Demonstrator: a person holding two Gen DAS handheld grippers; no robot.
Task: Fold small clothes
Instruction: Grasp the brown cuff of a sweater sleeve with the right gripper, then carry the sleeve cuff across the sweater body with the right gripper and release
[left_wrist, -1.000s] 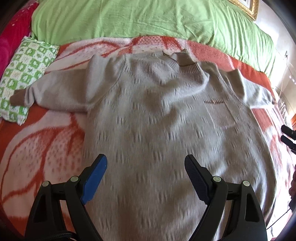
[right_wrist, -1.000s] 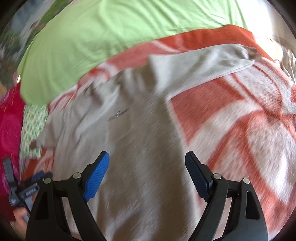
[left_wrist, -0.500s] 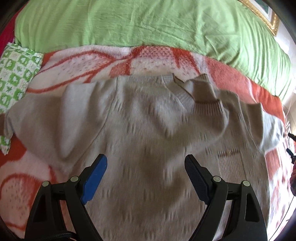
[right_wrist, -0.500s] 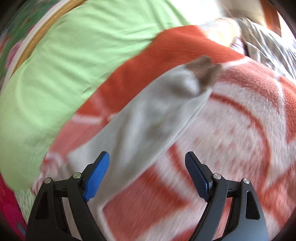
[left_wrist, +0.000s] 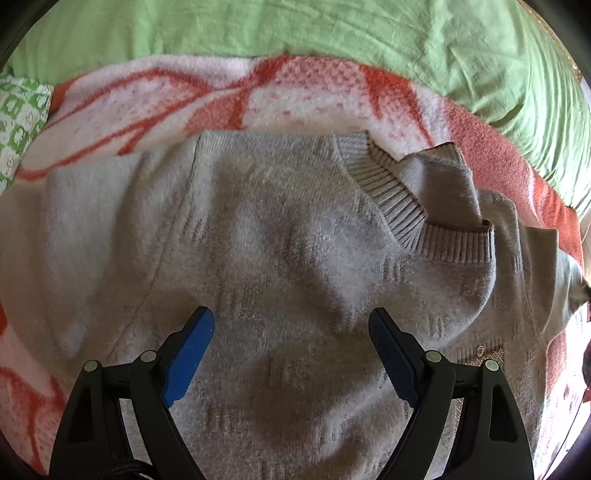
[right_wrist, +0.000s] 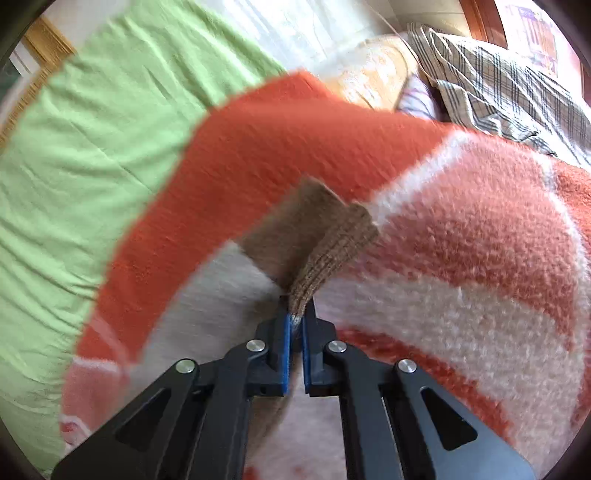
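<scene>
The left gripper (left_wrist: 291, 354), black-armed with blue-padded fingers (left_wrist: 186, 356), hovers with jaws spread wide (nothing between them) and angled downward. The right gripper (right_wrist: 294, 332), of the same build, has its blue pads (right_wrist: 284, 350) pinched together on the brown ribbed knit sleeve cuff (right_wrist: 325, 251).

Both tools share one build. The left gripper (left_wrist: 291, 332) has matte black angular arms with triangular cut-outs, round silver screw heads at the joints, blue pads (left_wrist: 188, 354) lining the fingers, and a black braided cable at its base. The right gripper (right_wrist: 295, 325) looks alike, its blue pads (right_wrist: 285, 354) narrow strips.
</scene>
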